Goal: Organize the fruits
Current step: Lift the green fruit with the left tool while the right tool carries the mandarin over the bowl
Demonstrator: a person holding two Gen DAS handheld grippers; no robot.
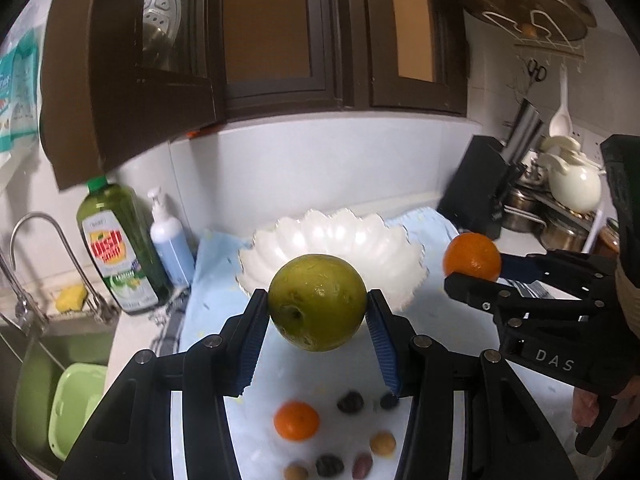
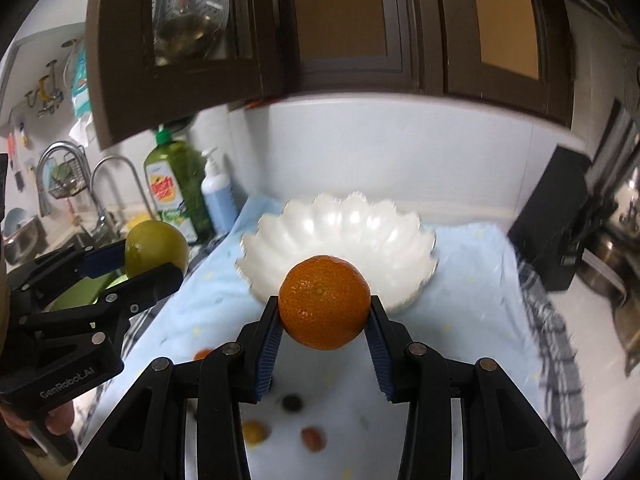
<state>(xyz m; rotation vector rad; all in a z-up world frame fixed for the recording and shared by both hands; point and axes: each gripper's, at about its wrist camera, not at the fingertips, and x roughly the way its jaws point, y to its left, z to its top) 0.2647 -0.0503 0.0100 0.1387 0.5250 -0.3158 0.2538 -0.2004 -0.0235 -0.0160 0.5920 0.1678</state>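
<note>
Both tongs are gripping fruit right now: the left gripper (image 1: 318,312) is clamping a round yellow-green citrus (image 1: 317,302), the right gripper (image 2: 324,320) a round orange tangerine (image 2: 324,302), each hanging above the pale blue cloth's (image 2: 472,304) near edge, before the white scalloped bowl (image 2: 340,236).

Two oranges are showing: one (image 1: 472,257) gripped, one (image 1: 296,420) lying on the bench (image 1: 460,344). One green fruit (image 1: 317,302) is being held. One white bowl (image 1: 332,240) is standing there. Six small round fruits (image 1: 350,401) are lying near the loose orange.
</note>
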